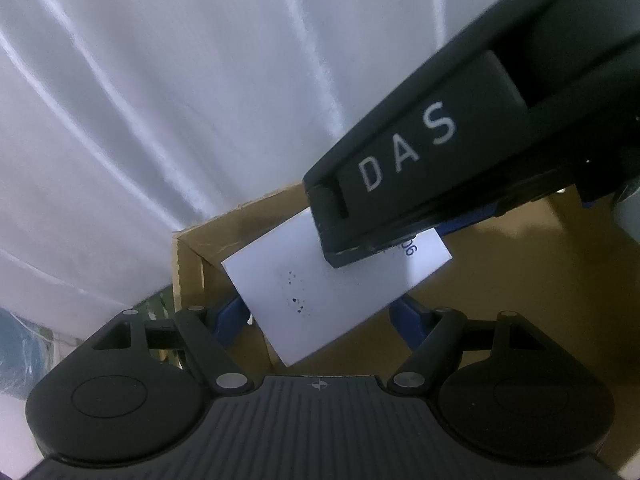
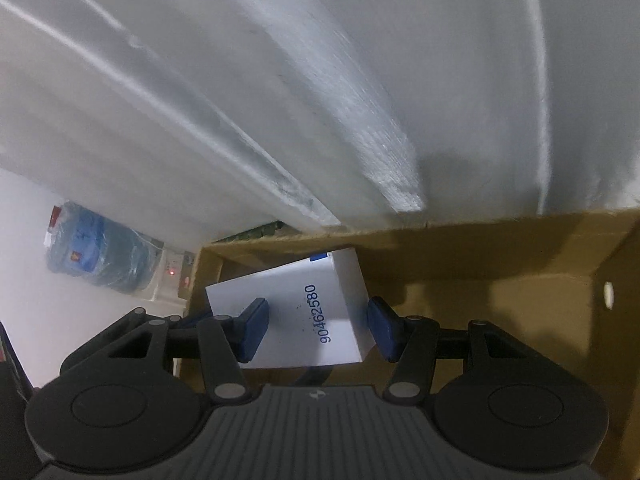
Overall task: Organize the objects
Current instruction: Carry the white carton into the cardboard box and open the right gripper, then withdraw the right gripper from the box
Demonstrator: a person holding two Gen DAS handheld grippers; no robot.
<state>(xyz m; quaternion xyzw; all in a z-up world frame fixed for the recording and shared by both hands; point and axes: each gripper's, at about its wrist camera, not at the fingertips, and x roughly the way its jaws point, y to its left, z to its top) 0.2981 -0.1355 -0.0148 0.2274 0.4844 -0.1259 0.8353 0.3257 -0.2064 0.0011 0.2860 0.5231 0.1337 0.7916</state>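
Note:
A white box with the blue number 904462580 printed on it sits tilted inside a brown cardboard carton. My right gripper has its blue pads around the box, on both of its sides; the jaws look shut on it. In the left wrist view the same white box lies between the blue pads of my left gripper, which stand wide on either side. The right gripper's black body marked DAS reaches in from the upper right onto the box.
A white pleated curtain hangs behind the carton. A blue water bottle in plastic wrap lies at the left by a white wall and a socket with red lights.

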